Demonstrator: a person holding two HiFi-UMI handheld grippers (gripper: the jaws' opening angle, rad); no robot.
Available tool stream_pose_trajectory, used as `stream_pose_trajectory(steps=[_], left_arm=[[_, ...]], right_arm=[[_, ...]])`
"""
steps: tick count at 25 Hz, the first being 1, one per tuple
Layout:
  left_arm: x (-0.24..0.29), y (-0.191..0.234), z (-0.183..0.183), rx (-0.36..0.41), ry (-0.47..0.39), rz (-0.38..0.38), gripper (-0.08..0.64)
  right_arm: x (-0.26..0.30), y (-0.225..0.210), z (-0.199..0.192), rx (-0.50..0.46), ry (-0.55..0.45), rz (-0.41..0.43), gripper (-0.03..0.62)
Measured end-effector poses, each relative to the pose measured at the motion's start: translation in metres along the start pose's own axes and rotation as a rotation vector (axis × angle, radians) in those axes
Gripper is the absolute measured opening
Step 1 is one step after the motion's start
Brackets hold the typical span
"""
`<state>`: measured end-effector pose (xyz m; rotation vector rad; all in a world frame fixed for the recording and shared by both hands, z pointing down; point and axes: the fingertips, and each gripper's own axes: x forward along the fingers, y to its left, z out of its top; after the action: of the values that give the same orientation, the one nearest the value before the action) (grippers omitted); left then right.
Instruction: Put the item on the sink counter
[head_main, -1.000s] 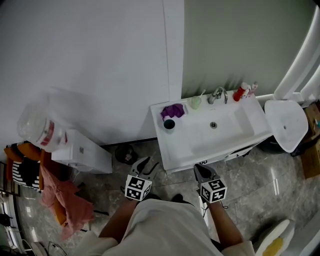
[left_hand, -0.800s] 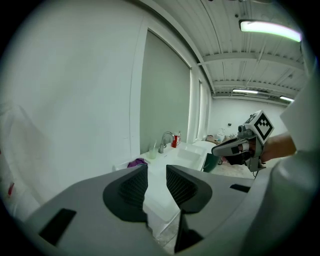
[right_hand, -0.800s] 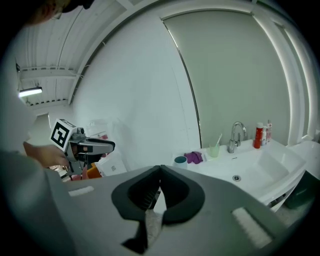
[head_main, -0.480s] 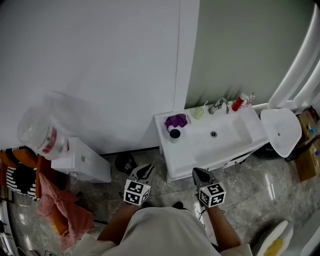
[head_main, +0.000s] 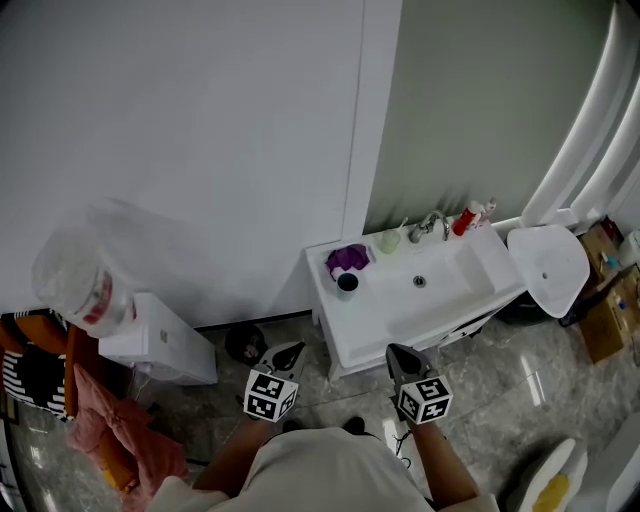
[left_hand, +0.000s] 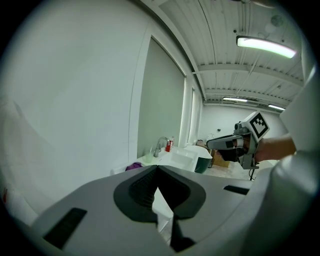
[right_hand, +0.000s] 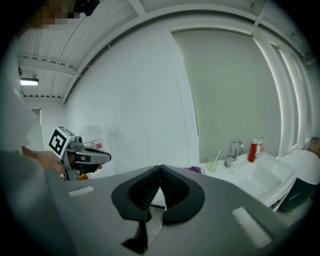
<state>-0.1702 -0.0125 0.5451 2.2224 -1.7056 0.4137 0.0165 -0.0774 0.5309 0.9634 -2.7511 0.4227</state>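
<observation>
1. Left tongs (head_main: 291, 349): held low in front of the person, over the marble floor (head_main: 520, 380). Jaws fully together, tips meeting, nothing between them.
2. Right tongs (head_main: 398, 352): level with the left pair and apart from it. In the right gripper view (right_hand: 160, 168) the jaws are together too, and empty.
3. Dark round object (head_main: 245, 343): on the floor, left of the sink unit; what it is cannot be told.
4. Sink worktop (head_main: 370, 320): white, just beyond both tongs, basin with drain (head_main: 419, 282) in the middle.
5. Items on the worktop, left end to right along the back: dark cup (head_main: 347, 283); purple cloth (head_main: 348, 257) just behind it; green cup (head_main: 389, 241); faucet (head_main: 430, 225); red bottle (head_main: 462, 220). Which of these is the task's item cannot be told; none is held by the tongs.
6. Clear plastic bag (head_main: 80, 275): well to the left, resting on a white box (head_main: 160, 345).
7. Wall (head_main: 200, 120): plain white, behind everything.
</observation>
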Motion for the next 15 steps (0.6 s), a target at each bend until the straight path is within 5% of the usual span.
stream_pose_trajectory(steps=[15], left_arm=[[-0.013, 0.009, -0.001, -0.002, -0.007, -0.019, 0.008]], right_arm=[[-0.006, 0.018, -0.004, 0.001, -0.001, -0.026, 0.011]])
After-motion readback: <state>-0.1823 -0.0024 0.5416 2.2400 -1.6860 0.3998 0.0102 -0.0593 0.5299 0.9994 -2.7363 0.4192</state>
